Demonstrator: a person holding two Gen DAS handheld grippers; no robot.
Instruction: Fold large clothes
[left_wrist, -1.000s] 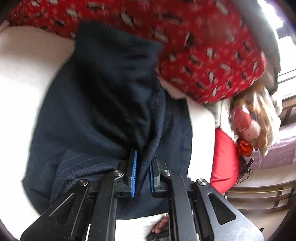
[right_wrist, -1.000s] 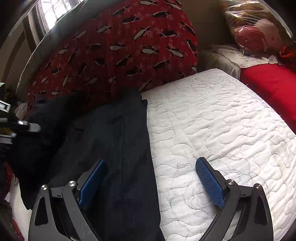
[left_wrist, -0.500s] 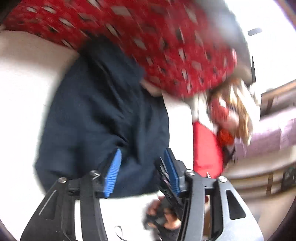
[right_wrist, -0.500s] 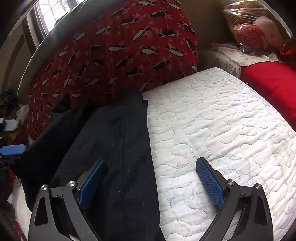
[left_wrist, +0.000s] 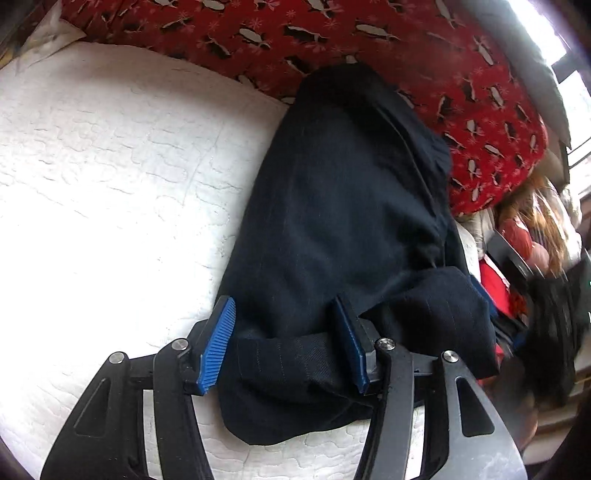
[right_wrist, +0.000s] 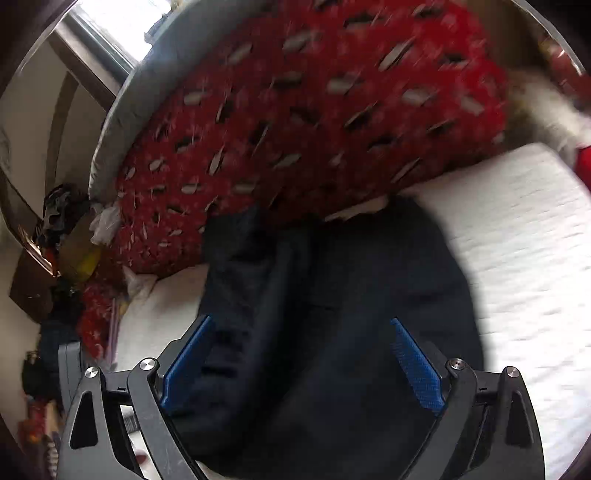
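Navy pinstriped cloth, the dark garment (left_wrist: 332, 229), lies folded lengthwise on the white quilted mattress (left_wrist: 110, 177), its far end tucked against the red penguin-print cushion (left_wrist: 369, 40) at the top of the frame. Only the left wrist view is sharp enough to show the pinstripes and the rolled hem at lower centre, and it alone shows the clutter of red and tan things at the right edge, too blurred to name. The right wrist view is smeared, yet it alone shows the window (right_wrist: 122, 22) at upper left, the grey rim behind the cushion and a heap of oddments down the left edge. The left tool (left_wrist: 284, 343) stands about half open, its jaws having just been opening; the rolled hem lies between the blue pads (left_wrist: 218, 347), which do not press on it. The right tool (right_wrist: 303, 362) is spread wide over the garment's middle, its pads clear of the cloth on both sides, gripping nothing.
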